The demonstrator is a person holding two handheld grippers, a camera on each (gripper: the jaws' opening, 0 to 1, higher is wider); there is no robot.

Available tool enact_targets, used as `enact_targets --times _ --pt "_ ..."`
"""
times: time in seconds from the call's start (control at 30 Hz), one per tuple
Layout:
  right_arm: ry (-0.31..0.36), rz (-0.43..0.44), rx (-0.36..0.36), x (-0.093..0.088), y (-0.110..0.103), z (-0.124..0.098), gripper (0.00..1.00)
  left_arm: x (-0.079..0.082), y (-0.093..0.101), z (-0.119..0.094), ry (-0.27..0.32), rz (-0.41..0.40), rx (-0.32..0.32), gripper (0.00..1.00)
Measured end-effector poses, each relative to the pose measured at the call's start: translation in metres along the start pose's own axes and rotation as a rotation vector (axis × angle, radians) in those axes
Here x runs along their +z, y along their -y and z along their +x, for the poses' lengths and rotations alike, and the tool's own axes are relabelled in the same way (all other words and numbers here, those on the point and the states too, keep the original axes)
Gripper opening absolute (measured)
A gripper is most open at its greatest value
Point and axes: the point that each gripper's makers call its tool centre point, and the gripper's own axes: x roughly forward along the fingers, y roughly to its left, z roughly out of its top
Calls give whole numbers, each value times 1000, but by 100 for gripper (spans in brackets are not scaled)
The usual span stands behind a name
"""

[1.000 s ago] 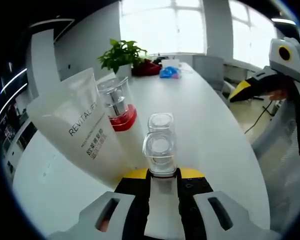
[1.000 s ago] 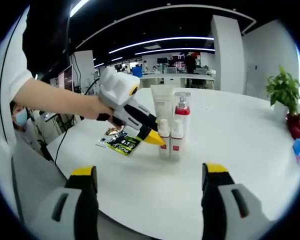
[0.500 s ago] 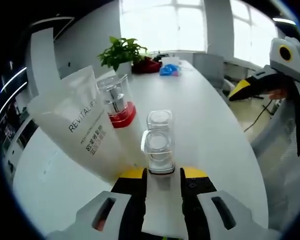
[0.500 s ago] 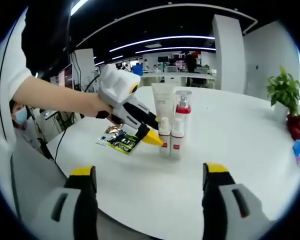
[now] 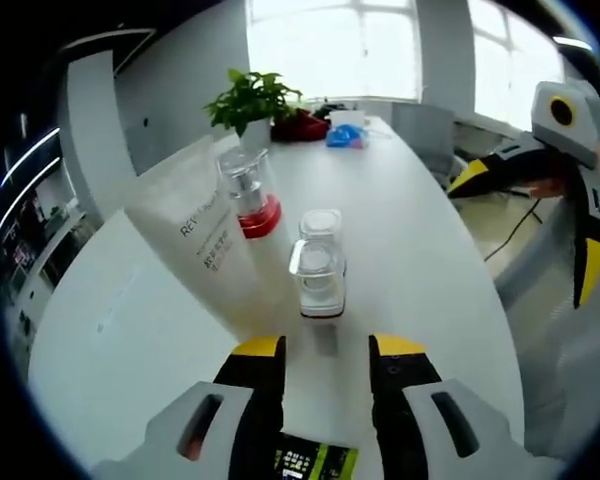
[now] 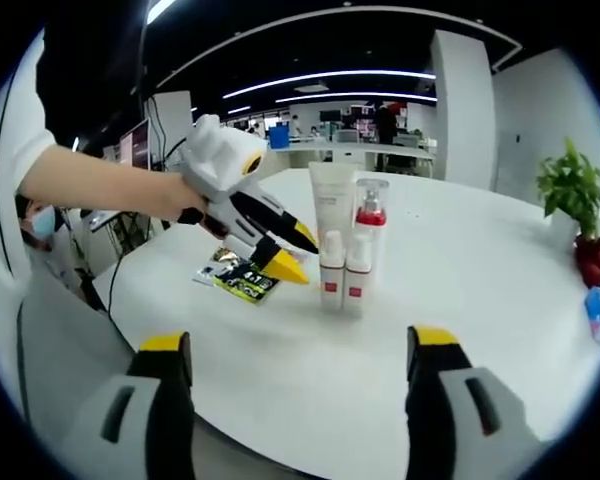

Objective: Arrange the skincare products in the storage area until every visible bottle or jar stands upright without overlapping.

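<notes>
White round table (image 6: 500,300) | left gripper (image 5: 325,352) jaws apart, just behind small bottles (image 5: 318,275) | right gripper (image 6: 300,350) jaws wide, holding nothing

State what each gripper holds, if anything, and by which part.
Nothing. The left gripper is open, just clear of the small bottles. The right gripper is open over the bare table.

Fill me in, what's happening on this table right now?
A person is sorting skincare products on a white table with two handheld grippers. The left gripper has just let go of a small clear-capped bottle and is backing off, jaws open. That bottle stands beside its twin, in front of a white tube and a red-collared pump bottle; all four are upright in a tight cluster. The right gripper hangs open and empty, well short of them. A green packet lies flat nearby.
</notes>
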Motion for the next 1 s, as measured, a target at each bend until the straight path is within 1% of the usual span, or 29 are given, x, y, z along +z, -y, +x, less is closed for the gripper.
enact_targets --times 0.23,0.4,0.53,0.67,1.0 --pt "-15 -41 3 -2 -4 2 89 -11 2 -16 -12 -33 26 35" --pt "-4 -26 5 0 -2 1 89 -23 2 -31 -15 -73 66 38" --pt "3 -20 2 0 -2 1 89 -35 5 -44 -23 -108 93 42" --pt "1 -30 4 0 -3 1 89 -44 8 -56 -25 -145 122 44" --pt "7 -44 18 2 -7 0 90 -62 22 -81 -21 -219 186 56"
